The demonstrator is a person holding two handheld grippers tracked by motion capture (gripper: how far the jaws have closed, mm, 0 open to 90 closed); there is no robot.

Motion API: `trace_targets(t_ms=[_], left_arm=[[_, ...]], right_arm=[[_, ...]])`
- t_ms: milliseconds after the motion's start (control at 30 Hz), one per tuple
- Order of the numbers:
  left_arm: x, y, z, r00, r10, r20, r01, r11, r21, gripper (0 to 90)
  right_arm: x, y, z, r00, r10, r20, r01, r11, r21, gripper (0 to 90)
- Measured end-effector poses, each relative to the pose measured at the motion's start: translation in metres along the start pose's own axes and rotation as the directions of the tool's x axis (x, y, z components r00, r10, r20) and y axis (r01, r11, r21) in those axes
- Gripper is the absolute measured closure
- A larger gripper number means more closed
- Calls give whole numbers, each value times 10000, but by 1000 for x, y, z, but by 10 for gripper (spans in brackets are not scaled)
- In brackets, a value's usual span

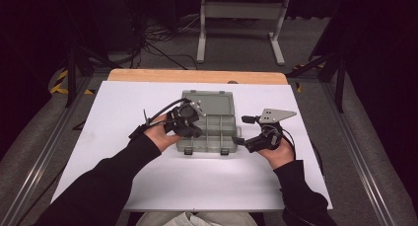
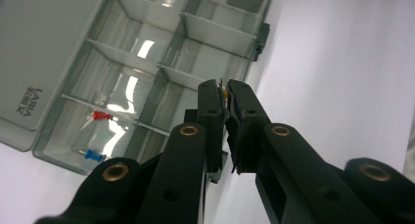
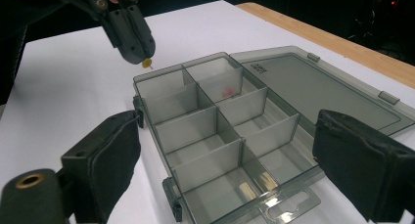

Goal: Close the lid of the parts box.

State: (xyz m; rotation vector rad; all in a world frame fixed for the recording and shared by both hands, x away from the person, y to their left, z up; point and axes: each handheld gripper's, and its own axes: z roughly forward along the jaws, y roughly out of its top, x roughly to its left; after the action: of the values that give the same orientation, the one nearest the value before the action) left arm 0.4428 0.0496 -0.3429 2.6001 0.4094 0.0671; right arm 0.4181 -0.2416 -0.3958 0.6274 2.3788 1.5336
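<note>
Two hand-held grippers: left hand-held gripper [image 2: 224, 94] pinches a yellow pushpin [image 3: 146, 63] above the organizer box [image 3: 205, 131] edge; right hand-held gripper [image 3: 225, 160] spread wide.

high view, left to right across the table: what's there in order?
Left hand-held gripper, shut on a yellow push pin → open compartment box → right hand-held gripper, jaws open at the box's right edge → right hand.
</note>
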Motion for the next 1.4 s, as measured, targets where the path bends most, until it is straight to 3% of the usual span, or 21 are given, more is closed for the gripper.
trace_targets(t_ms=[400,667,900,1000,1100,1400], left_arm=[[25,-2,-2,9947,-901,-485,896,9959,-125,850],[37,-3,0,9895,-1224,-764,1215,9925,-168,850],[49,-5,5,9818,-1620,-990,1612,9868,-157,849],[56,-8,7,9747,-1842,-1269,1839,9828,-143,849],[63,-11,6,9693,-2120,-1243,2104,9773,-264,849],[71,-14,9,9606,-2302,-1559,2297,9730,-213,849]], right_arm=[[-1,0,-1,10000,28,-2,-28,10000,-30,108],[-1,0,-1,10000,37,4,-37,10000,-51,108],[-1,0,-1,10000,20,-5,-20,10000,-30,107],[-1,0,-1,10000,24,-1,-24,10000,-26,107],[-1,0,-1,10000,29,4,-29,10000,-30,107],[-1,-1,0,10000,32,-7,-32,10000,-5,107]])
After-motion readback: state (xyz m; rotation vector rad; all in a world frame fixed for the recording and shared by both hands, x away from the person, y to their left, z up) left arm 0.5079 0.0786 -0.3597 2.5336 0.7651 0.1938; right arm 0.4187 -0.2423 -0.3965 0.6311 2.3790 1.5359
